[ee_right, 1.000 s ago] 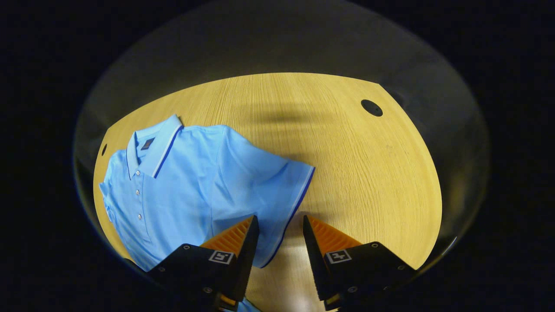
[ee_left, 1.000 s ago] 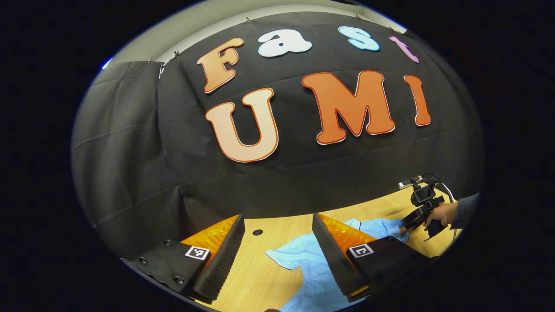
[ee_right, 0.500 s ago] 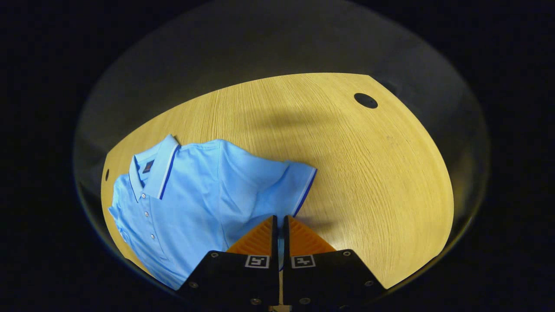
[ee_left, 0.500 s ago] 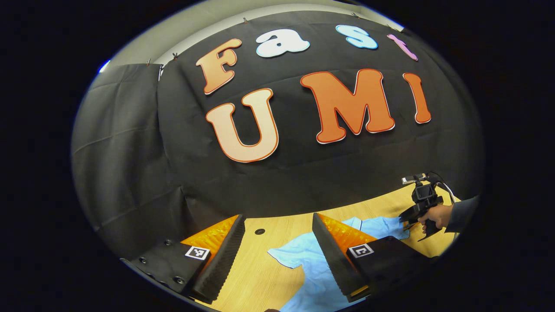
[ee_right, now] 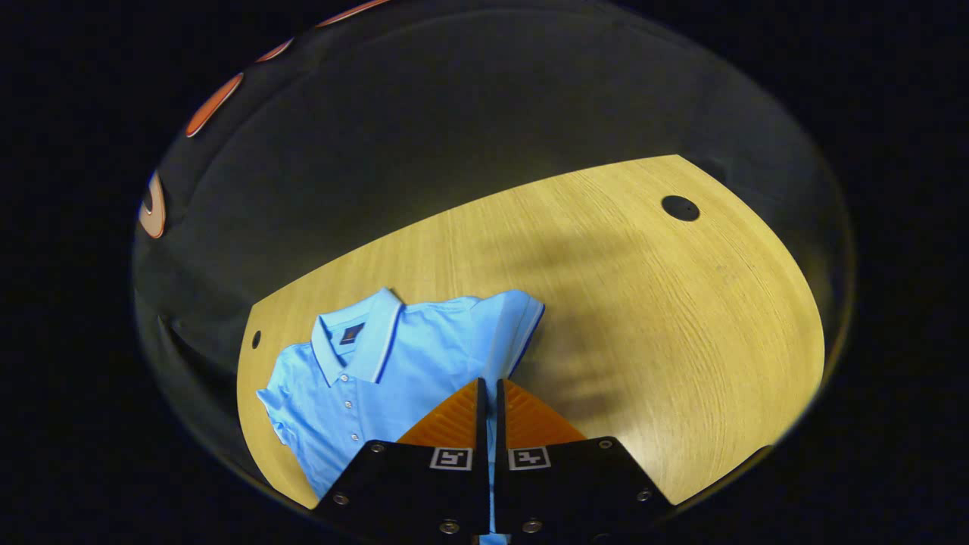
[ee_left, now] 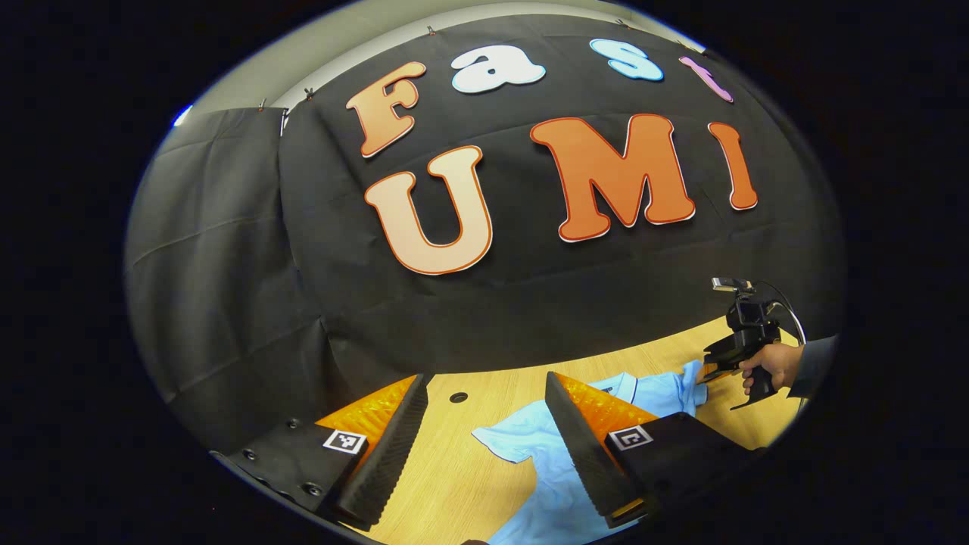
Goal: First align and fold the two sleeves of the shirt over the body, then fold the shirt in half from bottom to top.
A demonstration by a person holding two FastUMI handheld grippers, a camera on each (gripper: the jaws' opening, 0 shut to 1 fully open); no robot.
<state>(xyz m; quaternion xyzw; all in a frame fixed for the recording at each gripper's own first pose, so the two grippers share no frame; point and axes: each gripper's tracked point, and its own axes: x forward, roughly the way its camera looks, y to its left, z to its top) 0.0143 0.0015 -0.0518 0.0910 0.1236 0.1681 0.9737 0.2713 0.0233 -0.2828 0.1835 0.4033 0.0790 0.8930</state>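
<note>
Blue sleeve [ee_right: 509,333] was pinched in the closed right gripper [ee_right: 488,393], best carried low over the shirt [ee_right: 378,386] body, while the left gripper [ee_left: 484,416] hung wide open, holding nothing.

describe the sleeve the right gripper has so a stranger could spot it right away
On the wooden table lies a light blue polo shirt. Its sleeve is lifted at the shirt's edge, pinched by the right gripper. A dark blue cuff stripe marks it.

A light-blue polo shirt [ee_right: 401,363] lies on the wooden table [ee_right: 666,318]
</note>
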